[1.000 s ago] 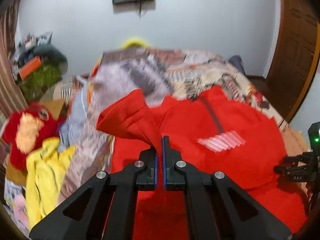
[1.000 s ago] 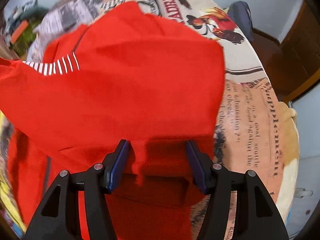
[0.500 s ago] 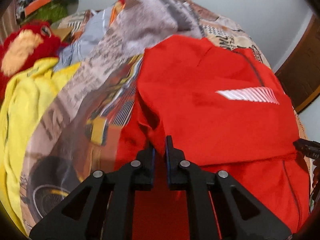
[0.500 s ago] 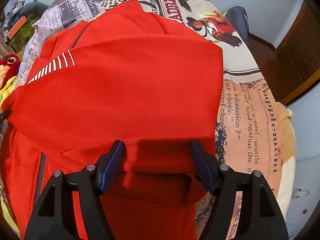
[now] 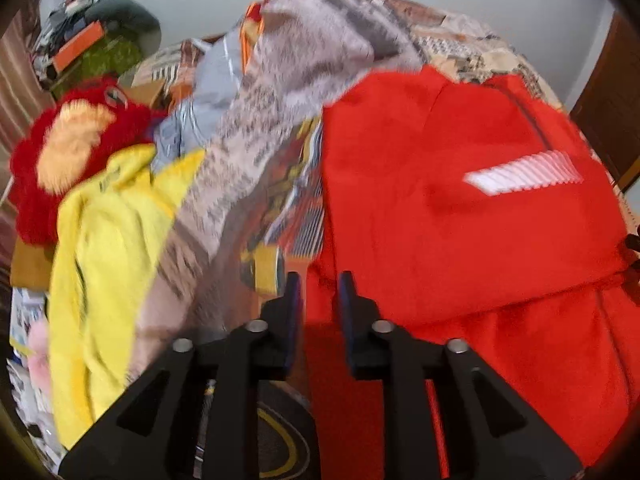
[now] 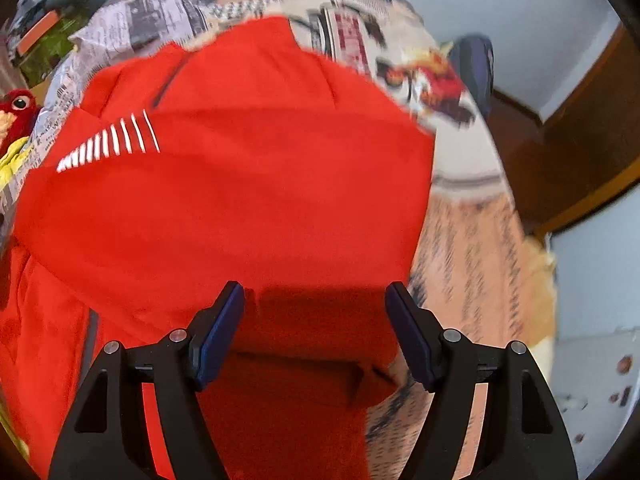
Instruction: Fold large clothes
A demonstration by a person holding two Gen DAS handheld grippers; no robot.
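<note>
Left wrist view | left gripper (image 5: 318, 292) slightly parted, empty, at red garment (image 5: 460, 208) left edge | right gripper (image 6: 316, 320) wide, empty, over its near fold | garment runs away from both.

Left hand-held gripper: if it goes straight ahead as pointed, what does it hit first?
Most likely the left edge of the red garment lying folded on the bed. The left hand-held gripper is open with red fabric showing between its fingers; blur hides whether it touches already.
</note>
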